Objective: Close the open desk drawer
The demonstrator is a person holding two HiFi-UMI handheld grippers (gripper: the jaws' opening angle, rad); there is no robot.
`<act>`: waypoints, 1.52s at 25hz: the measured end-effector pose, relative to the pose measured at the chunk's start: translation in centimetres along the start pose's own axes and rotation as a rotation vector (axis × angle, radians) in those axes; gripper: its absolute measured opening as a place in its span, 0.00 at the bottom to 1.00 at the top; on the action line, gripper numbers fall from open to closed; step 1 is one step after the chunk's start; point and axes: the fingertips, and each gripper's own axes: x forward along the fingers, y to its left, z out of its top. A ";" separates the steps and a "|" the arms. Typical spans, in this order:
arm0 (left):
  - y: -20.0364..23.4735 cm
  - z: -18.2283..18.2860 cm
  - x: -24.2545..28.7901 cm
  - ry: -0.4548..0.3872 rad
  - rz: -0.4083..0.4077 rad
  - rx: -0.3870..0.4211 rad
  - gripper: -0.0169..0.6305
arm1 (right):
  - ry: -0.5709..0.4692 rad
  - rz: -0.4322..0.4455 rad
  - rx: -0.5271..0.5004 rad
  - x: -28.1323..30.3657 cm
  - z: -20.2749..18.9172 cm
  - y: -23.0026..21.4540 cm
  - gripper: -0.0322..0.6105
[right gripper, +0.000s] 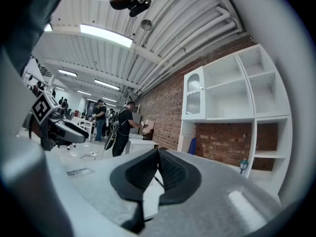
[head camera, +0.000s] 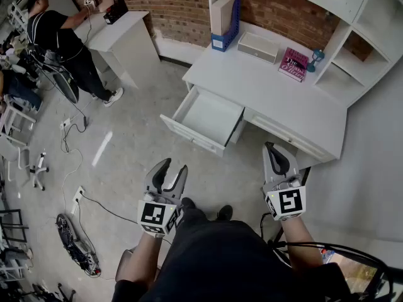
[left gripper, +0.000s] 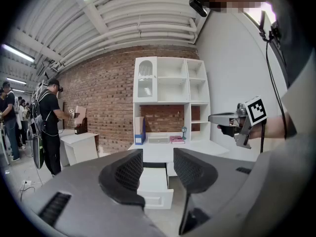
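Note:
The white desk stands against the brick wall, its left drawer pulled out and empty. Both grippers hang in the air short of it, above the floor. My left gripper is open, jaws a little apart with nothing between them; in the left gripper view the drawer shows through the gap, well ahead. My right gripper is shut and empty, near the desk's front right; its pads meet in the right gripper view. Neither touches the drawer.
On the desk sit a blue file holder, a white box and a pink book. A person stands at a small white table at the left. Cables and a power strip lie on the floor at left.

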 end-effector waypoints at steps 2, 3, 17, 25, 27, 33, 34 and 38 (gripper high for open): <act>0.2 -0.2 0.0 -0.023 0.004 0.015 0.32 | 0.002 0.000 0.005 -0.1 -0.2 0.0 0.06; 0.2 -0.2 0.0 -0.029 0.005 0.020 0.32 | 0.003 0.000 0.006 -0.1 -0.3 0.0 0.06; 0.7 -1.6 0.1 -0.011 0.030 -0.052 0.32 | -0.008 -0.011 0.060 -0.4 -1.0 -1.2 0.14; 4.6 -3.3 4.0 -0.048 0.055 -0.056 0.34 | -0.006 -0.040 0.074 2.5 -1.7 -3.3 0.27; 5.7 -4.3 5.7 -0.029 0.051 -0.069 0.37 | 0.004 -0.046 0.069 3.7 -1.9 -4.1 0.27; 9.3 -8.4 11.1 0.076 0.037 -0.083 0.42 | 0.042 -0.072 0.052 8.1 -2.1 -6.3 0.27; 10.0 -9.2 12.0 0.097 0.037 -0.077 0.42 | 0.046 -0.078 0.047 8.9 -2.1 -6.7 0.27; 12.8 -12.8 15.4 0.184 0.047 -0.068 0.42 | 0.066 -0.099 0.040 12.3 -1.8 -8.0 0.27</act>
